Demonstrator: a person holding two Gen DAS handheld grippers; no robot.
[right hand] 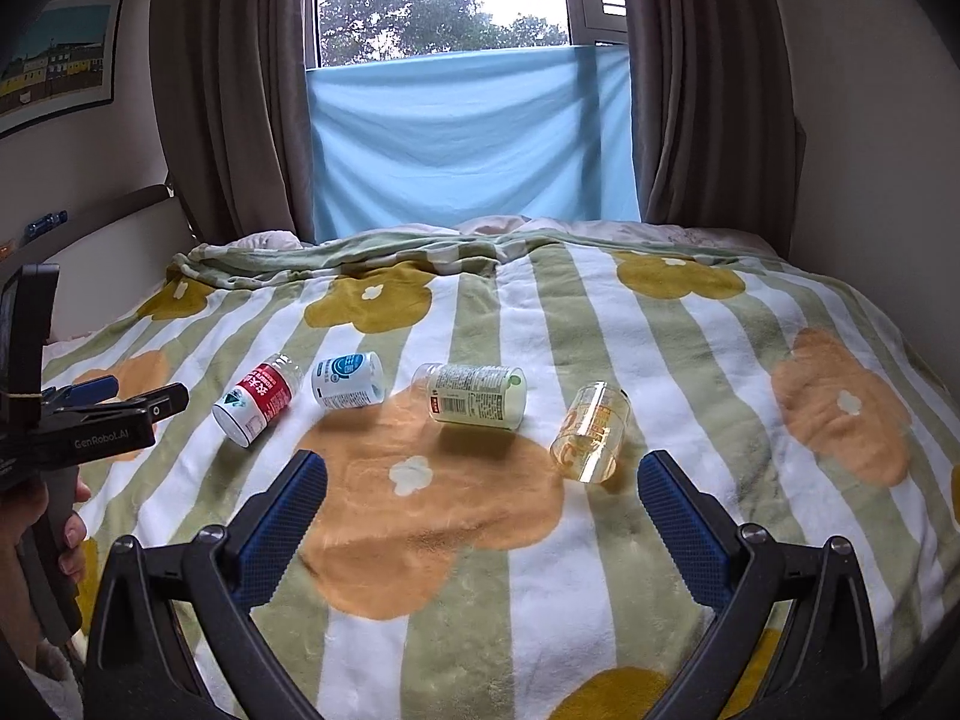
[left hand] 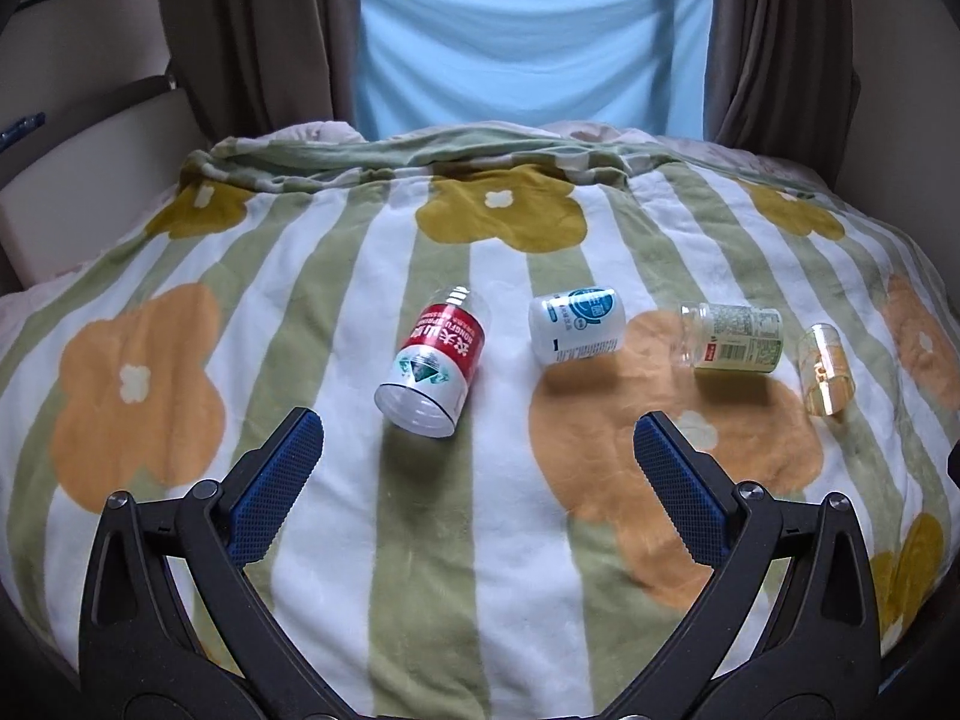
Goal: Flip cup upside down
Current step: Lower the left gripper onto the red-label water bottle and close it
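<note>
While both tools hover above the bed [right hand: 600, 570], no flip has begun, as far as these views show. Four containers lie on their sides in a row on the striped flower blanket [left hand: 336, 276]: a red-labelled cut bottle [left hand: 433, 360], a white-and-blue one [left hand: 575, 324], a green-labelled one [left hand: 733, 336], and a clear yellow-printed cup [left hand: 825, 369] at the right end.

Left hand-held gripper [left hand: 478, 432]: jaws wide apart, empty, just short of the red-labelled bottle's open mouth, which faces the camera. Right hand-held gripper [right hand: 482, 474]: jaws also spread, holding nothing; the clear cup [right hand: 591, 441] lies just ahead, nearer its right finger, tilted with the open end toward the lens. A person's hand [right hand: 42, 525] grips the left tool's handle at the edge of the right view.

Judgement: task at its start. Everything remains: approach, clamp the wall, lift, rotate mouth-down, set it on the soft blanket, which may let it tip.
</note>
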